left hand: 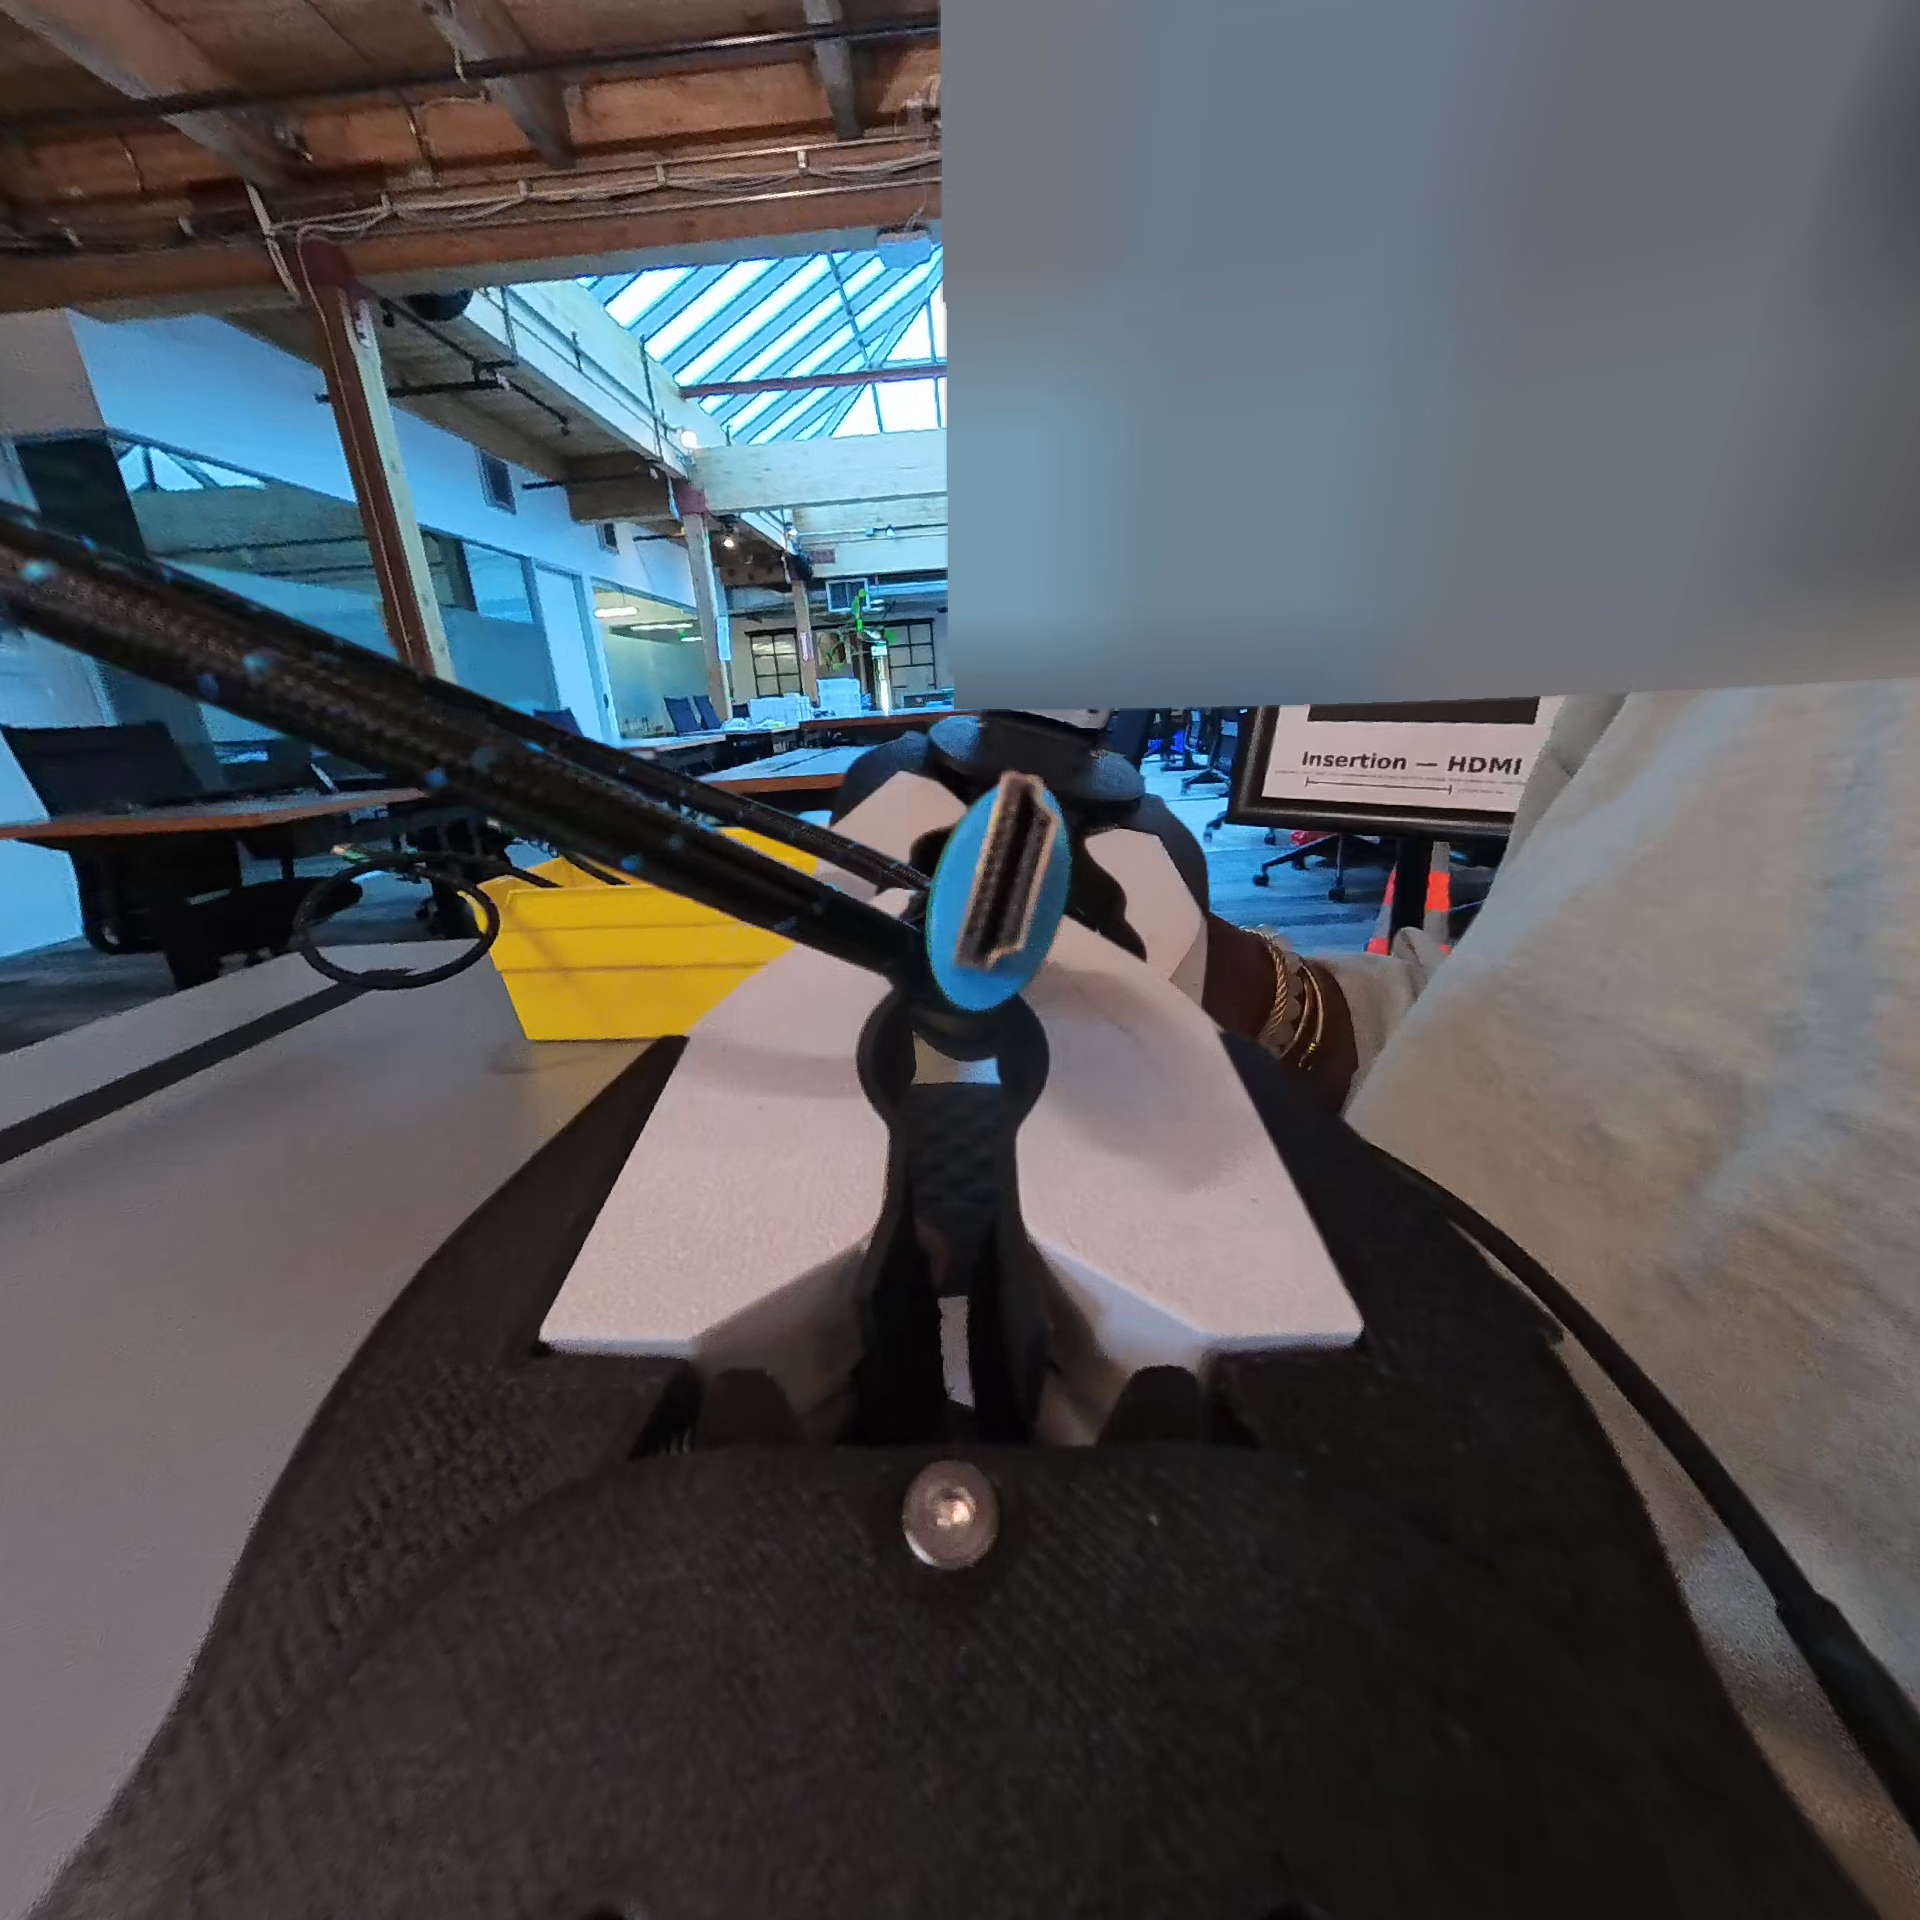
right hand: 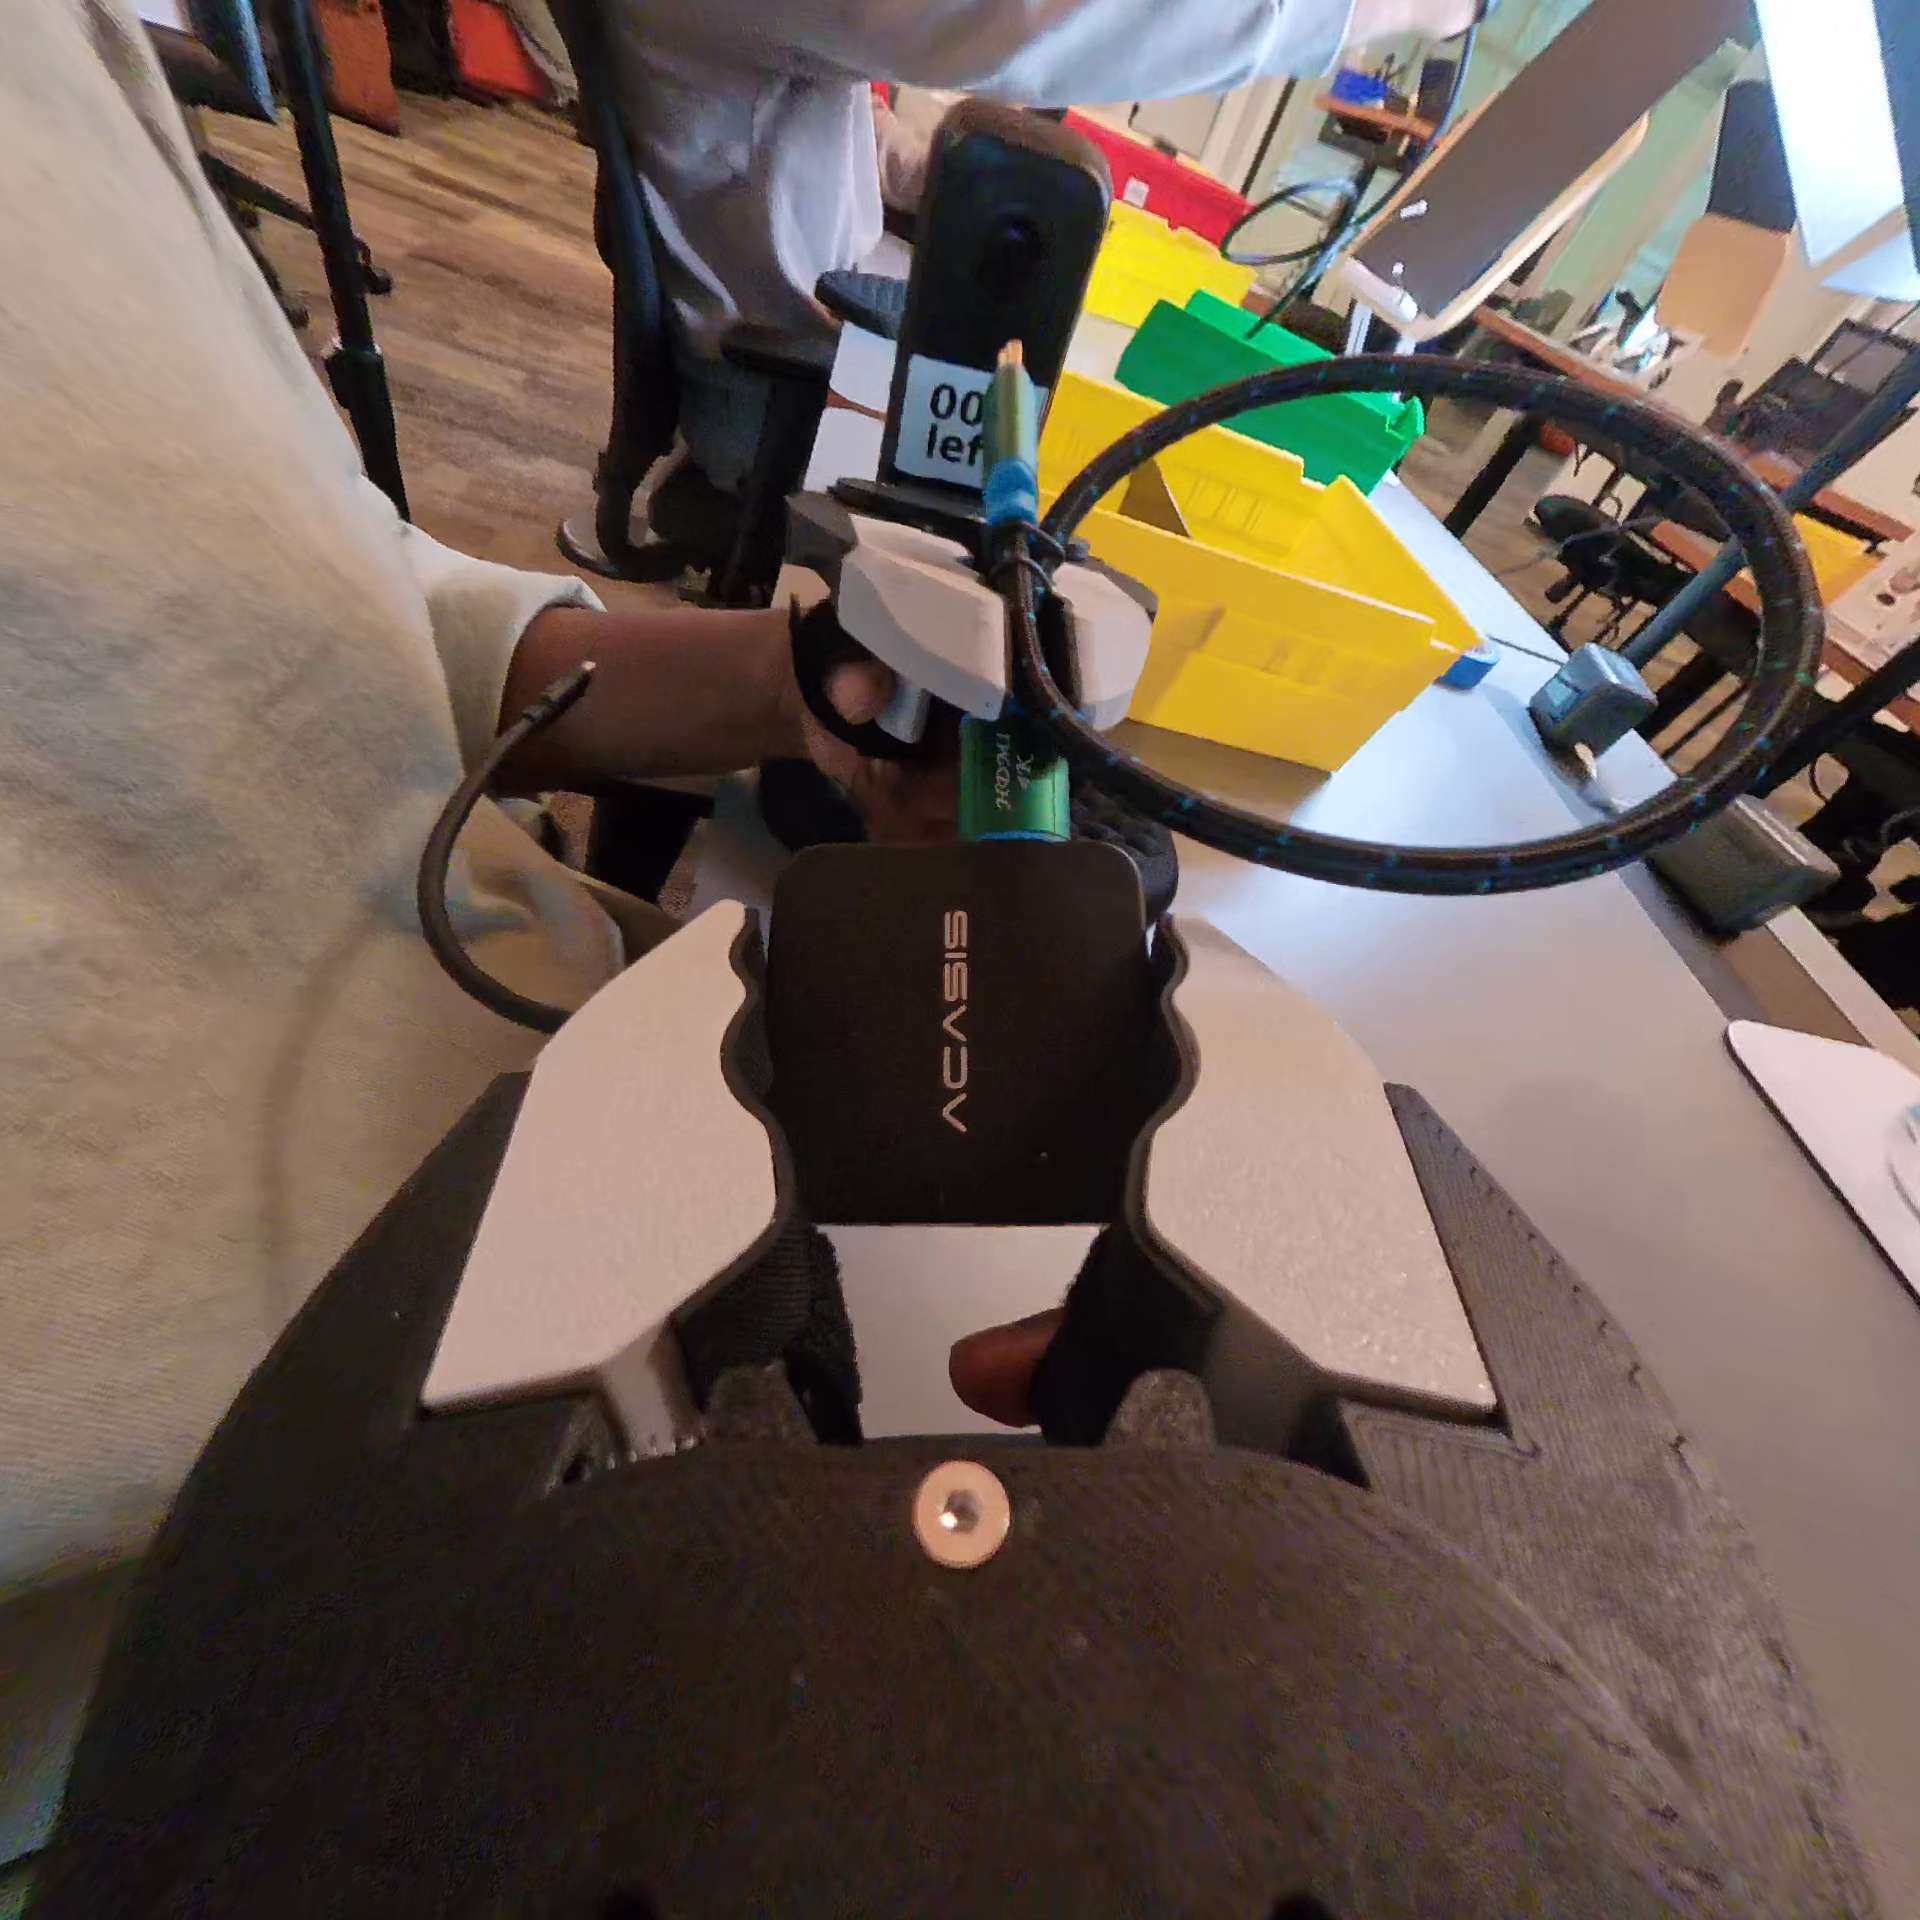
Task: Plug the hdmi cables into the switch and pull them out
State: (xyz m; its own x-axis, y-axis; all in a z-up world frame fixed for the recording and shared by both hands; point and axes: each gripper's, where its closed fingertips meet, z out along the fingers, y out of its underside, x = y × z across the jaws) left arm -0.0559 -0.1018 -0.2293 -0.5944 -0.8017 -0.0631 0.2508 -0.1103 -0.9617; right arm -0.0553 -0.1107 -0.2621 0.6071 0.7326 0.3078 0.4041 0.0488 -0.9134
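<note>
white lettering on black switch (right hand: 951, 1029), label on camera (right hand: 992, 301).

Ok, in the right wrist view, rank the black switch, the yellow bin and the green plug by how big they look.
1. Yellow bin and black switch: similar; the switch sits nearer the camera, so unsure.
2. Green plug: clearly smallest.

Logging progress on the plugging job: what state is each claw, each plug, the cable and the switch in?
left claw: shut on the braided cable, just behind the free plug.
right claw: shut on the switch.
switch: gripped, green plug in its far edge.
green plug: seated in the switch.
free plug: unplugged, metal end bare.
braided cable: looped in the air.
</note>
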